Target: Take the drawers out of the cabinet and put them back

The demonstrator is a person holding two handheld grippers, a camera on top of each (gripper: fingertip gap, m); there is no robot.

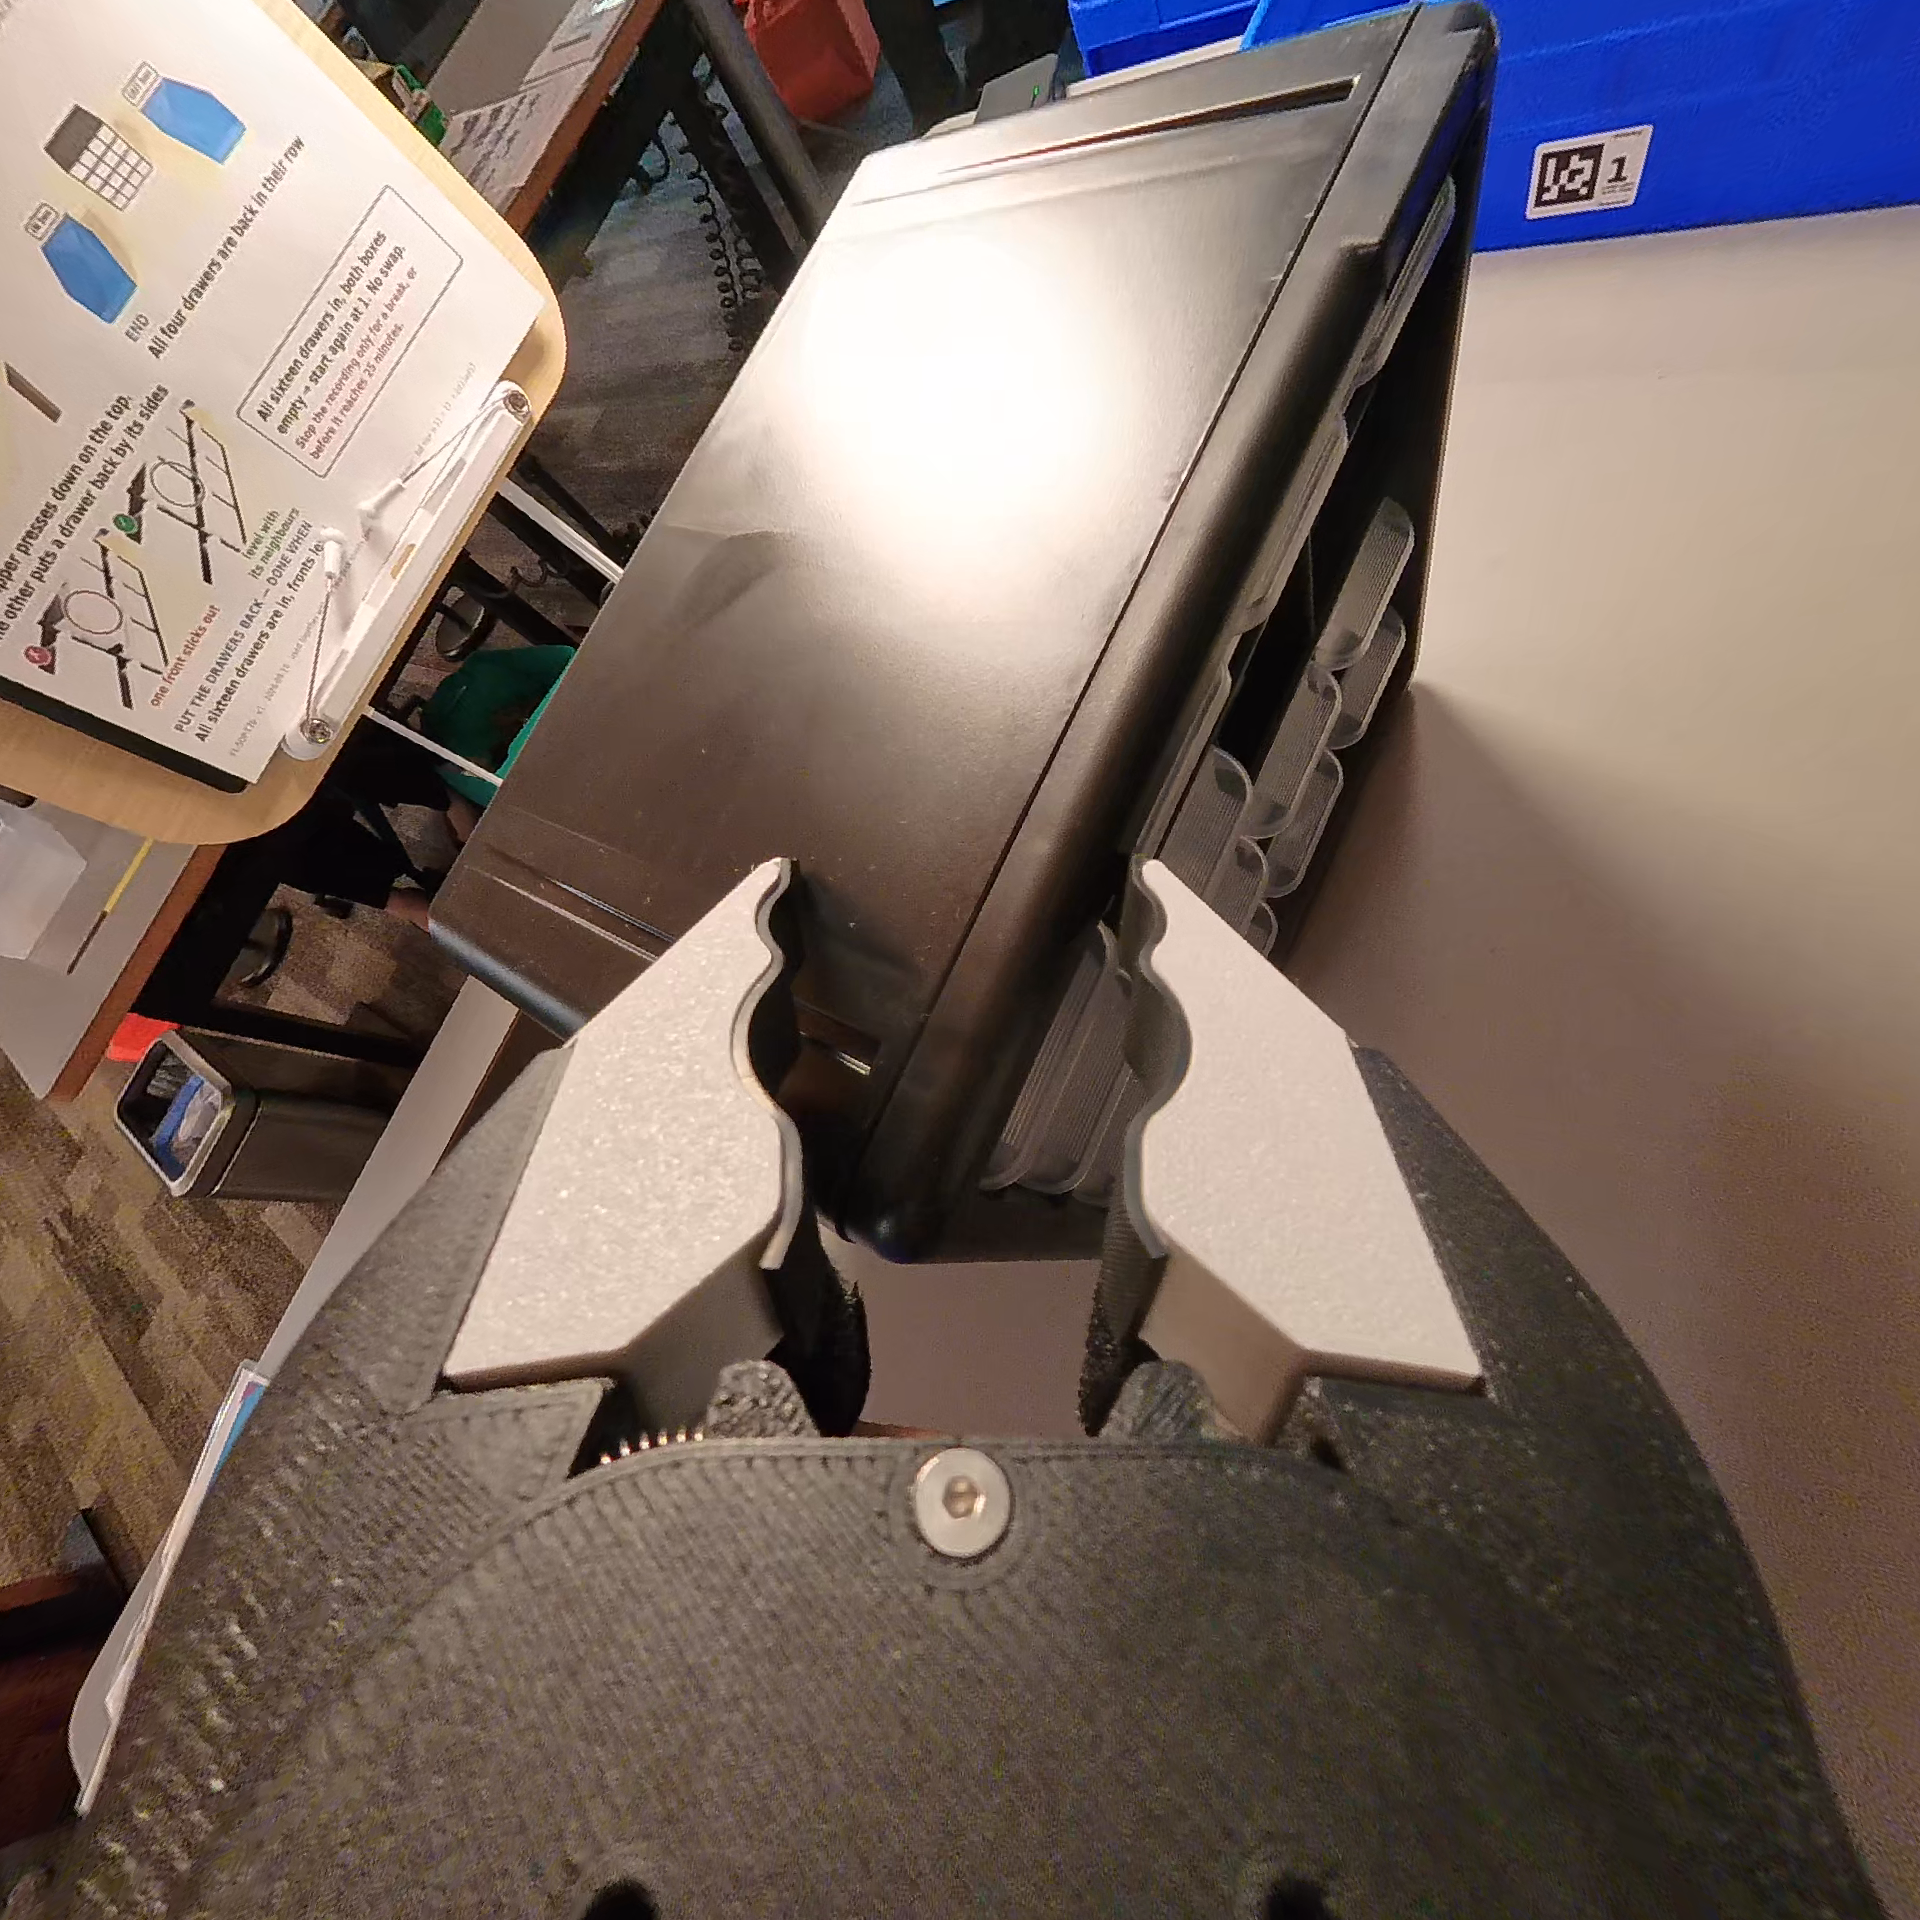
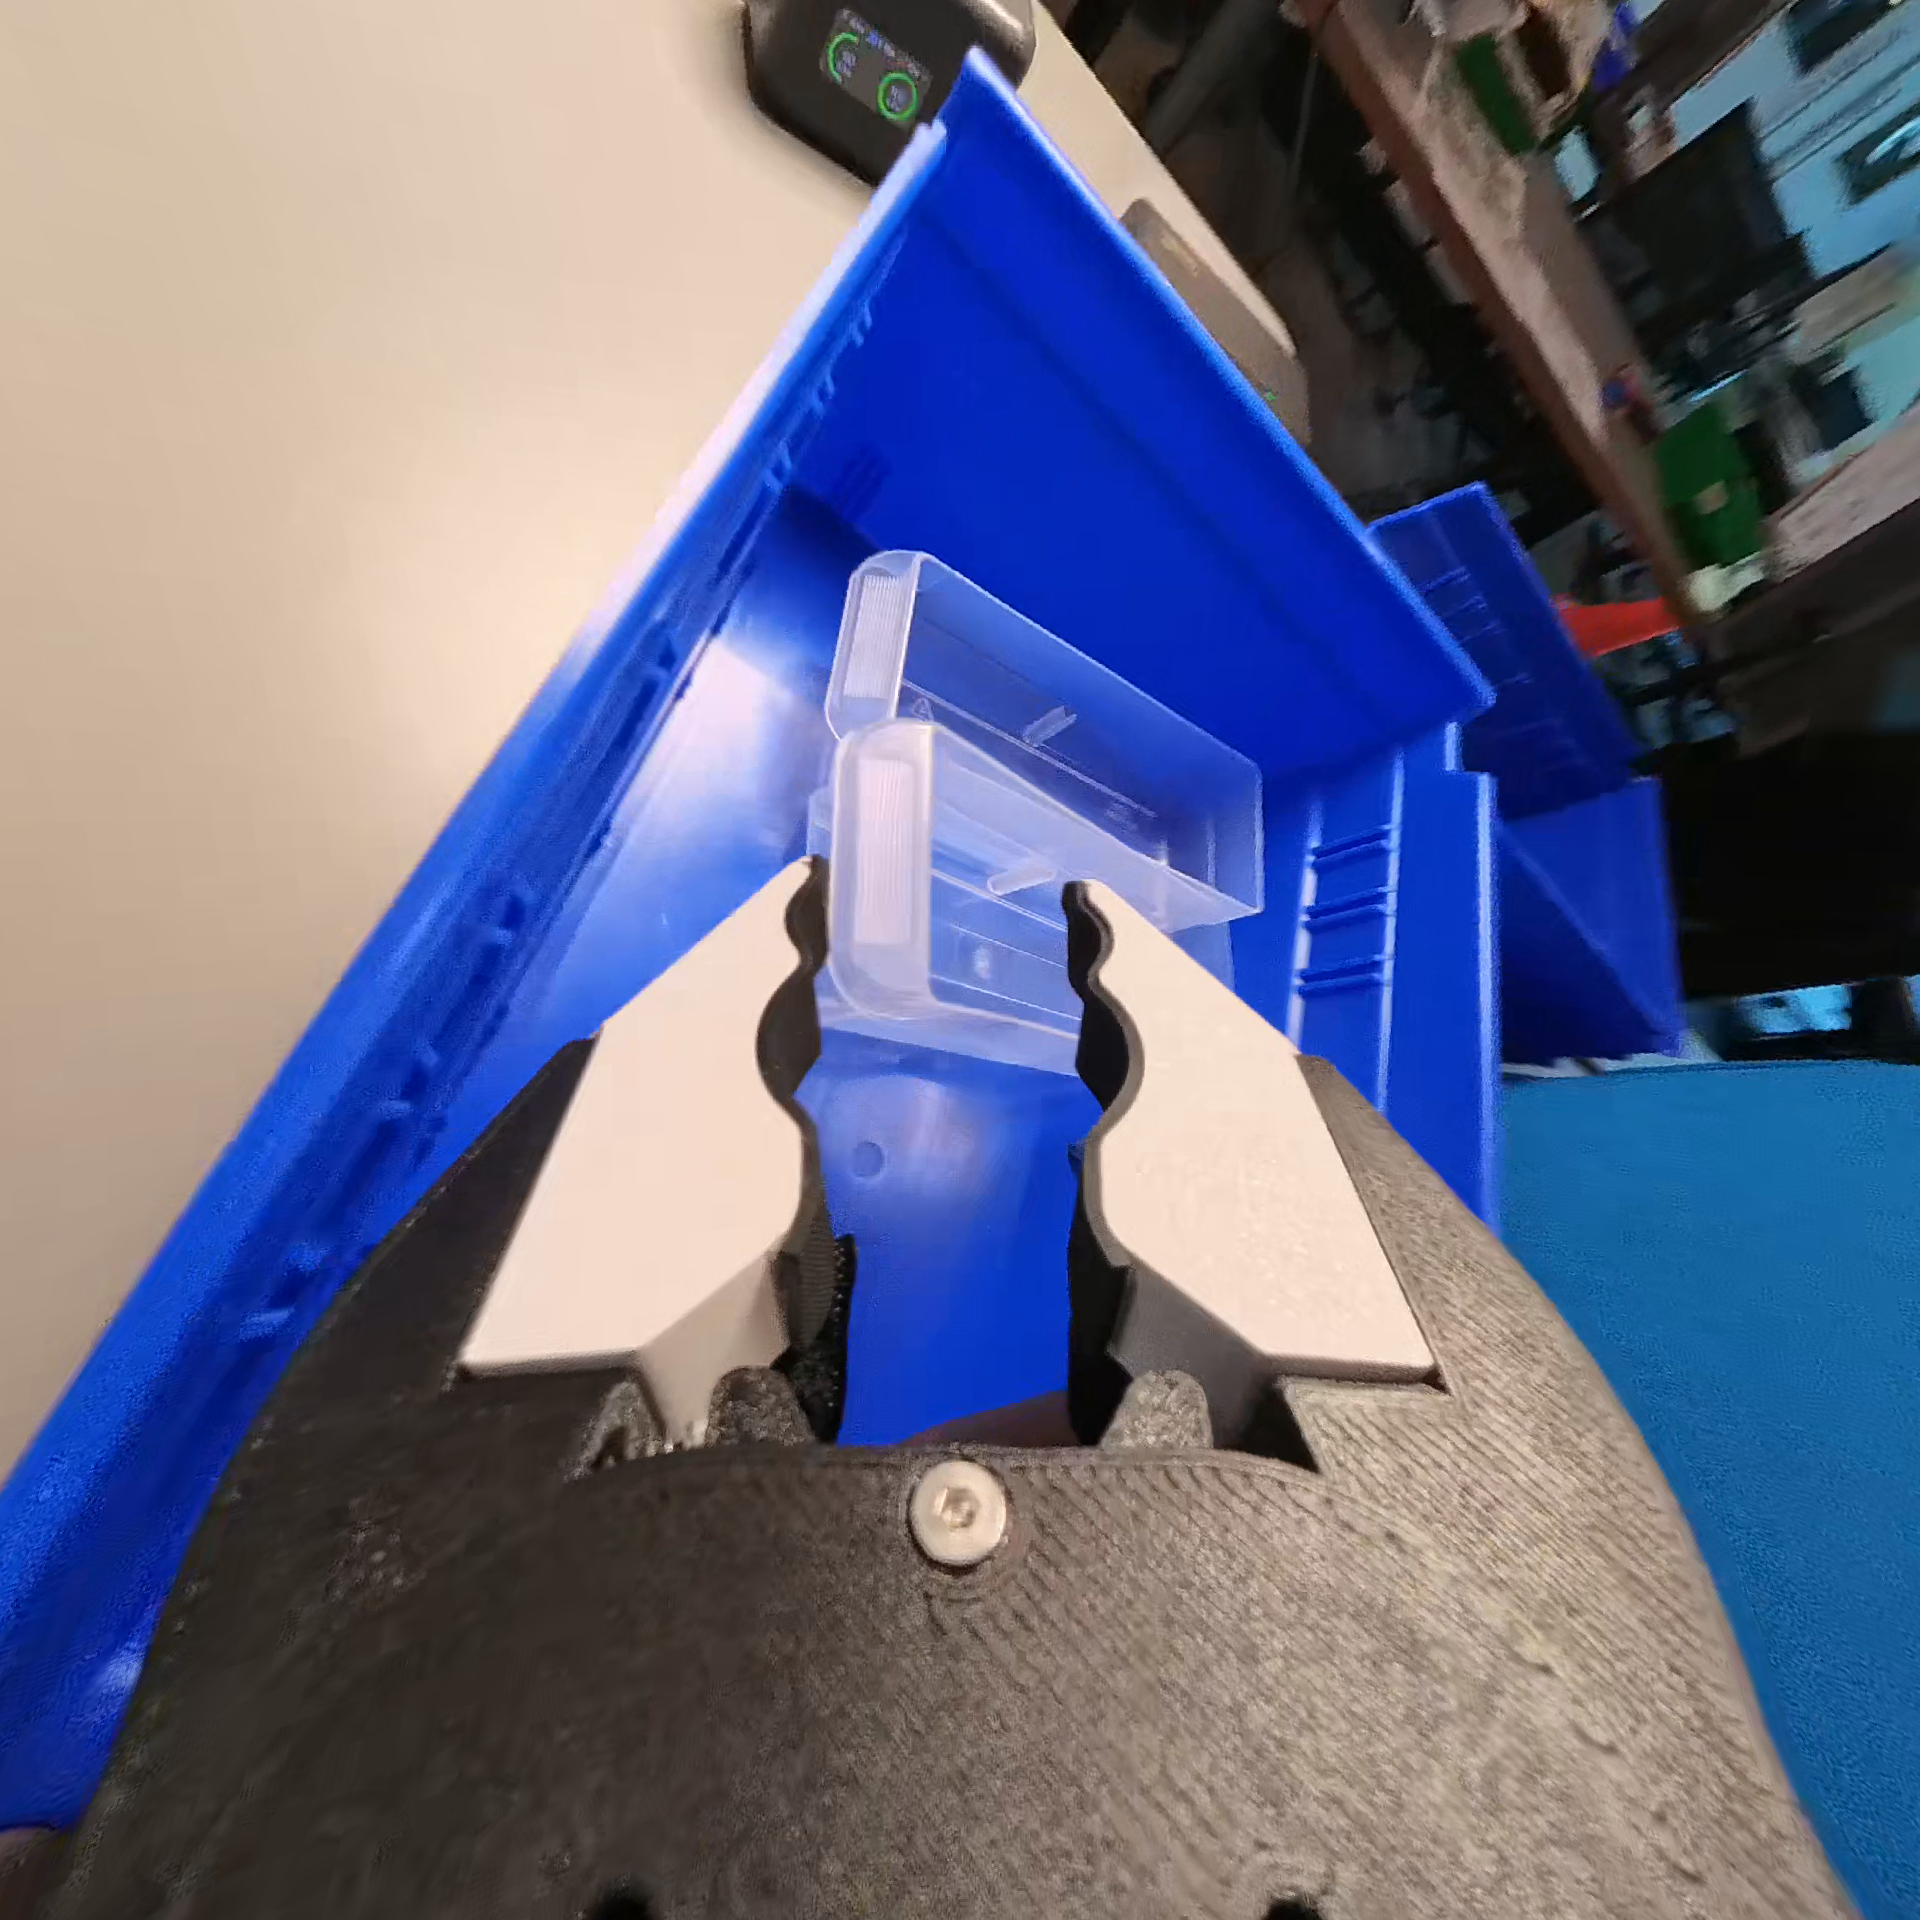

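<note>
In the left wrist view the black cabinet (image 1: 935, 520) stands on the pale table (image 1: 1662, 727), with clear ribbed drawer fronts (image 1: 1299, 748) along its right face. My left gripper (image 1: 961, 883) is open and straddles the cabinet's near top edge, one finger over the top and one by the drawer fronts. In the right wrist view my right gripper (image 2: 940, 878) is open over a blue bin (image 2: 1039, 364). Two clear drawers lie in the bin. The near one (image 2: 883, 852) sits at my fingertips, with the pads apart from it. The far one (image 2: 1039, 675) lies behind it.
A blue bin with a marker tag (image 1: 1714, 104) stands behind the cabinet. An instruction sheet on a wooden board (image 1: 208, 364) is at the left. A second blue bin (image 2: 1538, 727) stands beyond the first. A small black device with a screen (image 2: 873, 73) lies on the table.
</note>
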